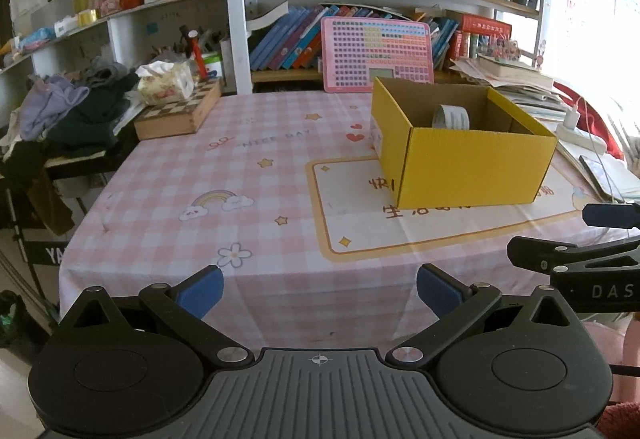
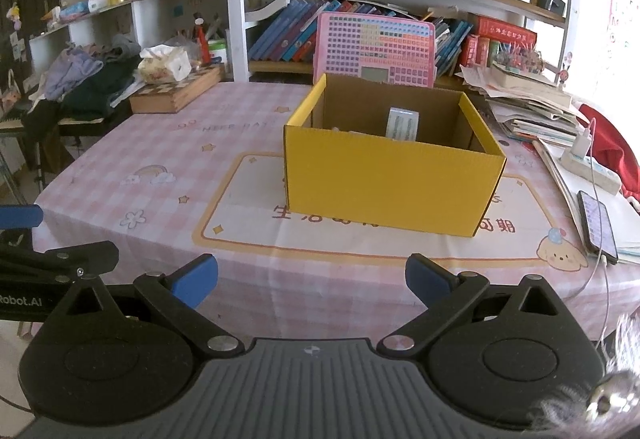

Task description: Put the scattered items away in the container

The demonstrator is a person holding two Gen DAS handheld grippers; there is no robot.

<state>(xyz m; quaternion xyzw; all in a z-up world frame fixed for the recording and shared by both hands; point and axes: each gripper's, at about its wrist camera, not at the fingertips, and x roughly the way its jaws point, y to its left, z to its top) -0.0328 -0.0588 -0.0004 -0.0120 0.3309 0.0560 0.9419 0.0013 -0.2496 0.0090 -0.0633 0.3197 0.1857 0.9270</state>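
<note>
Box [image 2: 394, 187] walls hide most of what lies inside: I see only the top of a pale roll [image 2: 403, 124] standing near the back wall, and a small white thing at the left I cannot identify. Yellow outside, brown inside, the box stands open on the checked tablecloth [image 2: 160, 159]. My left claw [image 1: 319, 293] and right claw [image 2: 311, 281] are both spread wide, holding nothing.
</note>
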